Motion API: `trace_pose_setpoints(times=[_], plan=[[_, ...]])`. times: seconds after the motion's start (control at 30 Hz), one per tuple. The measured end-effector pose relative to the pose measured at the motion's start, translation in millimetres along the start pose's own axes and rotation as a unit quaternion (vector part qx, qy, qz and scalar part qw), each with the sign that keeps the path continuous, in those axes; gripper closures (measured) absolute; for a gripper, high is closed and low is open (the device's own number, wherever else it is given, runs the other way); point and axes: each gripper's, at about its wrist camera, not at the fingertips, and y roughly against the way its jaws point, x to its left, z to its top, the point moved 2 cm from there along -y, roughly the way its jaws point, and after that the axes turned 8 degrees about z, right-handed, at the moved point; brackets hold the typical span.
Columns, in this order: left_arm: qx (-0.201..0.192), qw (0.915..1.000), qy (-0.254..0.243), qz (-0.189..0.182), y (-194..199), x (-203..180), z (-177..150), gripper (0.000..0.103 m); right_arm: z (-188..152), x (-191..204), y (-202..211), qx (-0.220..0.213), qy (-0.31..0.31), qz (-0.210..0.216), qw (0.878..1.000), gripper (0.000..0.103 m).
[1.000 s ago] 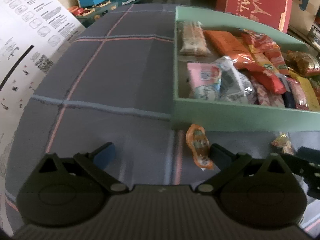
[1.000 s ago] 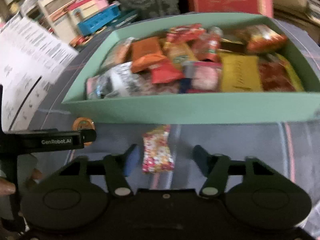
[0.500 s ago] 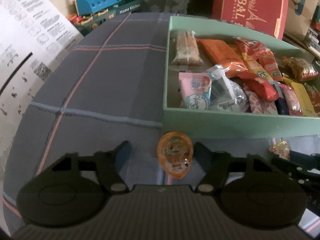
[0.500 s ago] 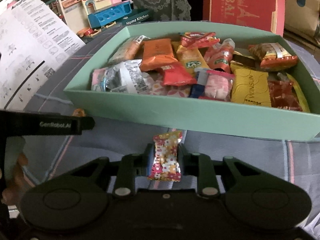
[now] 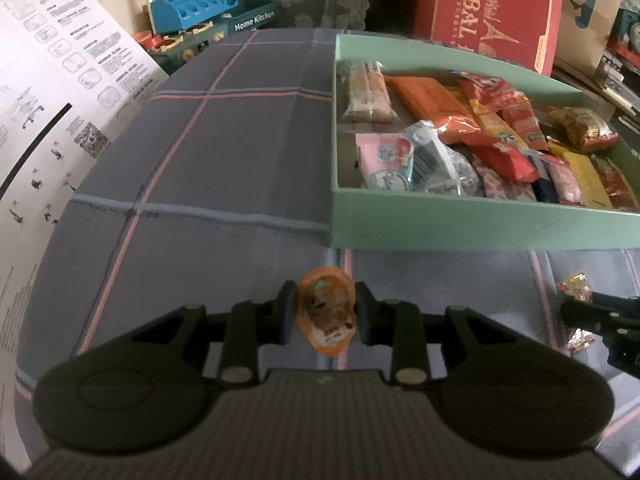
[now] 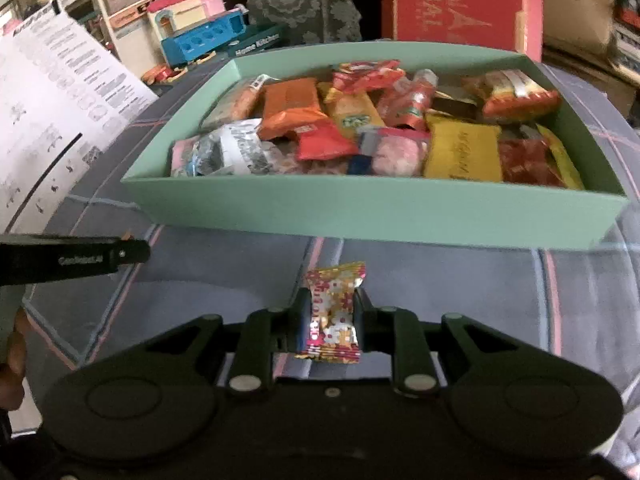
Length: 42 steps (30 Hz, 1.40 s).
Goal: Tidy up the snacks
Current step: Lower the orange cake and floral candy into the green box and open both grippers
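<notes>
Open cloth left, box wall ahead

The green box [image 5: 440,226] blocks my way forward; the tablecloth [image 5: 224,160] left seems clear up to the paper sheet [image 5: 52,92].

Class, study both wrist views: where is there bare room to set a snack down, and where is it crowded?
Bare: the plaid cloth between the printed sheet and the green box, and the strip in front of that box. Crowded: inside the box, packets overlap wall to wall.

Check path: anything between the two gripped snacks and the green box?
Only the box's near wall. The left gripper holds the orange jelly cup; the right gripper holds the floral candy. Bare tablecloth lies between.
</notes>
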Motion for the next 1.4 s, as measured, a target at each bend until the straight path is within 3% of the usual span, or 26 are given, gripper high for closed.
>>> trace_pose_setpoints(times=[0.4,0.7,1.03,1.4], plan=[[-0.03,0.999,-0.011,-0.03,45,-10,7,0.073,7,-4,46,-0.047,-0.015,0.011,0.999,0.082],[-0.058,0.9955,-0.021,-0.072,62,-35,48,0.073,39,-27,78,-0.103,-0.042,0.005,0.994,0.082],[-0.068,0.993,-0.035,-0.09,51,-65,88,0.073,72,-72,89,-0.139,-0.065,-0.033,0.988,0.082],[-0.048,0.9928,-0.053,-0.096,24,-89,100,0.073,86,-89,64,-0.13,-0.084,-0.037,0.987,0.081]])
